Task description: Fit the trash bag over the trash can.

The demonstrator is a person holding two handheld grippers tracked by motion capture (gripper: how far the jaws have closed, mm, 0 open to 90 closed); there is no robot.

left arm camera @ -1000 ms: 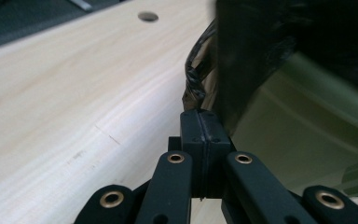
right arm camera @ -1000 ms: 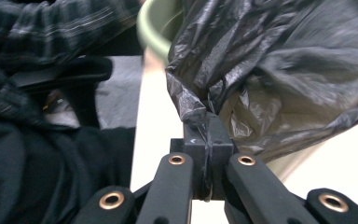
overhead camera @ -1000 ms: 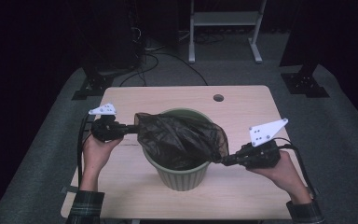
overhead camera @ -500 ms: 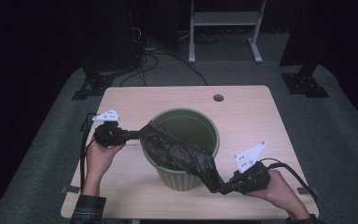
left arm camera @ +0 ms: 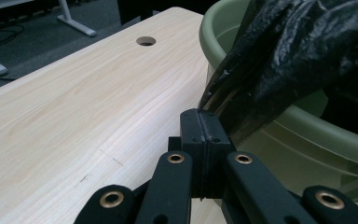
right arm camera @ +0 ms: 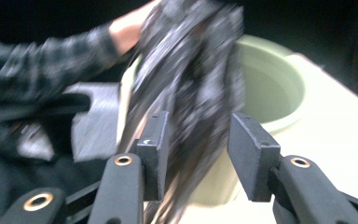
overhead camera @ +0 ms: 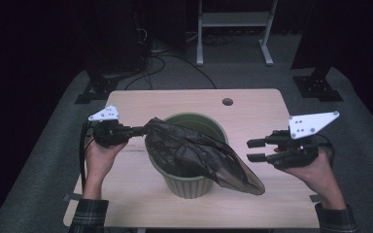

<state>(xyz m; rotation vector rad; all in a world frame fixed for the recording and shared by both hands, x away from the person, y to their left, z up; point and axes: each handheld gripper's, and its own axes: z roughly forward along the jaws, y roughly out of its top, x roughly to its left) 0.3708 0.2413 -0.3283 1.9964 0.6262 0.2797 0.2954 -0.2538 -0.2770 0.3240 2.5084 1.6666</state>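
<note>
Bin liner (overhead camera: pixel 199 155), black, drapes over the green bin (overhead camera: pixel 189 182) mid-surface. Left tool (overhead camera: pixel 138 130) at nine o'clock pinches its edge; right tool (overhead camera: pixel 252 149) at three gapes empty. Regrip the loose hem, then spread it over the rim.

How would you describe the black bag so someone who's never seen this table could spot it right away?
On the wooden table stands a green bin. Draped across its top and hanging over its near right rim is the bag, a crinkled, glossy dark plastic sheet, pinched at its left end by the left gripper. Nothing else there is soft or black.
</note>
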